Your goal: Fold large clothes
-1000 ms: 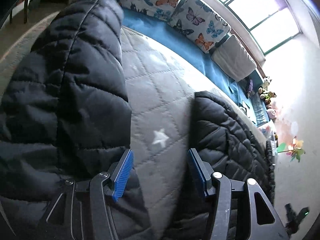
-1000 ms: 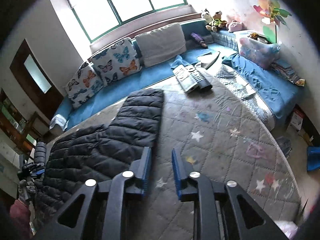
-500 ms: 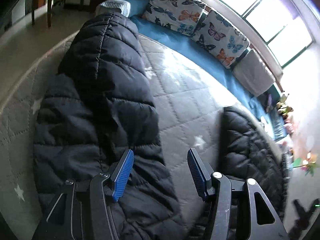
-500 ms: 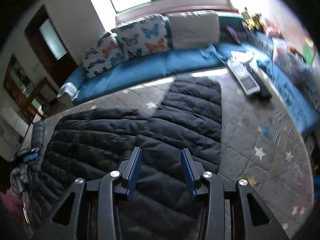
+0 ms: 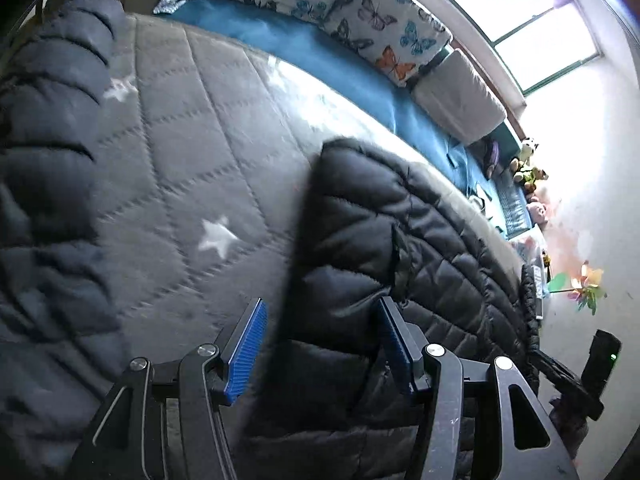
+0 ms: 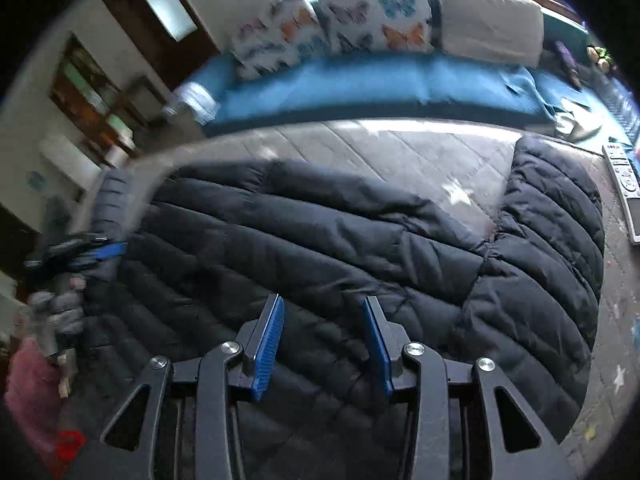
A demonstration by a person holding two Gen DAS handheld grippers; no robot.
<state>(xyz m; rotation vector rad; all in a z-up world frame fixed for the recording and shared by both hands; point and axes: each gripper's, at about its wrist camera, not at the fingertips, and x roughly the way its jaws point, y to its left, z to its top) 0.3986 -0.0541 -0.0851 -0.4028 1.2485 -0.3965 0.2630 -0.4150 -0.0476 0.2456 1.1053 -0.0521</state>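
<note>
1. Bare mattress (image 5: 192, 168) lies ahead of the left fingers (image 5: 246, 346), between two jacket (image 6: 360, 248) sleeves.
2. Jacket fills everything ahead of the right fingers (image 6: 268, 340).
3. A remote (image 6: 624, 184) lies far right of them.

Right claw (image 6: 323, 338) agape above black puffer jacket (image 6: 340, 240).

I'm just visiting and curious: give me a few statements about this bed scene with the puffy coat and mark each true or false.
1. The black quilted puffer jacket lies spread on the grey star-patterned quilted mattress. True.
2. The right gripper is clamped on the jacket. False: its jaws stand open above the jacket, holding nothing.
3. The left gripper is open. True.
4. The butterfly-print cushions lie on top of the jacket. False: they stand at the back along the blue bench.
5. A grey remote control lies on the mattress beside the jacket's sleeve. True.
</note>
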